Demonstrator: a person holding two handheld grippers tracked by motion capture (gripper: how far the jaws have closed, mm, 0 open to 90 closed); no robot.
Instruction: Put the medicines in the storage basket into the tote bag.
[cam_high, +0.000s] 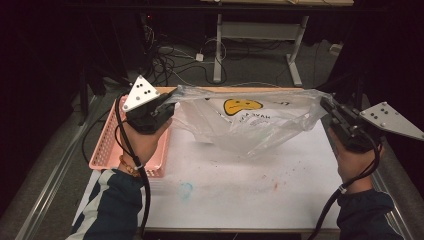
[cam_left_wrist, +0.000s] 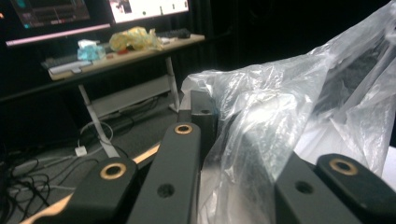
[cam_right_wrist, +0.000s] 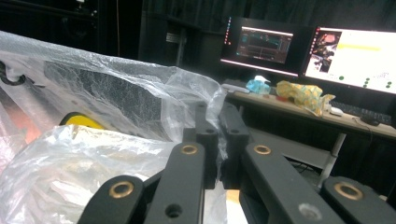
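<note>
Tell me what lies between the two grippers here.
In the high view, the clear plastic bag spans the whole stretch, pinched at one edge by the left gripper and at the other by the right gripper, hanging above the white table.

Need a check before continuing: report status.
Left gripper and right gripper shut on clear plastic bag with yellow face. Bag stretched above white table. Pink basket beside.

The right gripper (cam_right_wrist: 215, 122) sits at bottom centre, jaws closed on the edge of a clear bag (cam_right_wrist: 93, 140) at left. Two monitors (cam_right_wrist: 299, 49) glow at upper right.
</note>
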